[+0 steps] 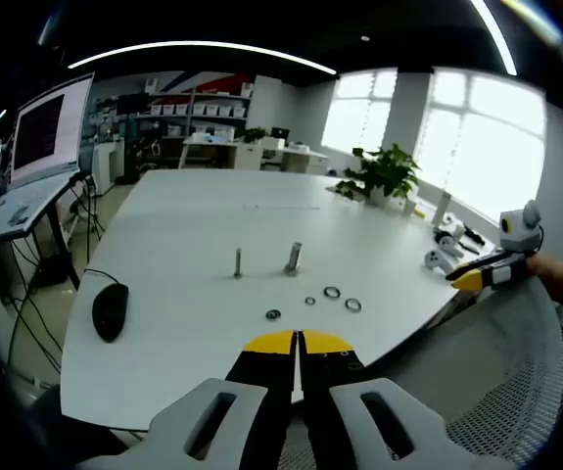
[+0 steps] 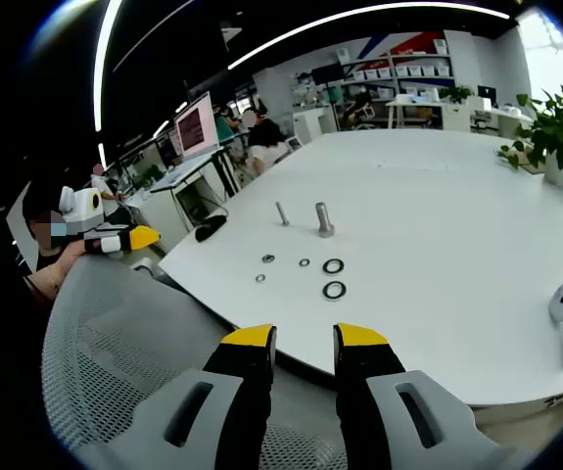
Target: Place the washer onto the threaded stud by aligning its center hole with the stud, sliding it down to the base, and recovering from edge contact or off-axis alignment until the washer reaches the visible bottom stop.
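Left tongs [image 1: 298, 340] closed, right tongs [image 2: 304, 335] apart, both short of table [image 1: 203, 225].

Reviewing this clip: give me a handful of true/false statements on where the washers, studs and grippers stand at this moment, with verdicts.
1. A washer already sits on the thick stud. False: the washers lie loose on the white table.
2. The right gripper has its jaws apart and empty. True.
3. The left gripper grips a washer. False: its jaws are together with nothing visible between them.
4. A thin stud stands upright beside the thick one. True.
5. A black mouse rests on the table. True.
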The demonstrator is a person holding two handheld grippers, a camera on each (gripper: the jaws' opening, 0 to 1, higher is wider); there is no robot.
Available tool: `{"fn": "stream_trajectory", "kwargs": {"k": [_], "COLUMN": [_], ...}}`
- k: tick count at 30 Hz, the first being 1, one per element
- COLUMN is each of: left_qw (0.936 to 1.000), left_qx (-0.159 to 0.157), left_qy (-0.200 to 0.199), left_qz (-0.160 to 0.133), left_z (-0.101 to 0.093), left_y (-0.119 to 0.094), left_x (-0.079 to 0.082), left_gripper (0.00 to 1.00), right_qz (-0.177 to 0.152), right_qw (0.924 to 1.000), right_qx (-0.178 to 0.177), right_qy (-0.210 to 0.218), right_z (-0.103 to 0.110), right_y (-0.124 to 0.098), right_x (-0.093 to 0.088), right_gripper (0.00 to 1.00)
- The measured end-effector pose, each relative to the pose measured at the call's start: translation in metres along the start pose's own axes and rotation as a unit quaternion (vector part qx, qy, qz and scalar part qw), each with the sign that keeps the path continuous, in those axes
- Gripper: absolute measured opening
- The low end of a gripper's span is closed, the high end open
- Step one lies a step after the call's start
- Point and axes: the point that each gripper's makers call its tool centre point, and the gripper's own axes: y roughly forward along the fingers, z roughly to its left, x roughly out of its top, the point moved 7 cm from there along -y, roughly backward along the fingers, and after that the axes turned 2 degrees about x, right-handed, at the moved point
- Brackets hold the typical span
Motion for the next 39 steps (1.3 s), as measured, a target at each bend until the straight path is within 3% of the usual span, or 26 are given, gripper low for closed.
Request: {"fn": "stream_trajectory", "kwargs": {"k": [39], "left_qw": [1.0000], "left_qx": [-0.001], "left_qy": [-0.001], "left_qz": [0.001], "left_z": [0.0006], "left_y": [-0.0003], "left_x": [-0.0007], "left_gripper": [0.00], "right_qz": [0.005], "right_qw": [1.0000], "right_qx": [-0.002], "right_qy": [0.001], "right_z": [-0.0001], "right_y": [0.0011], "right_x": [-0.0013], "right_gripper": [0.26]}}
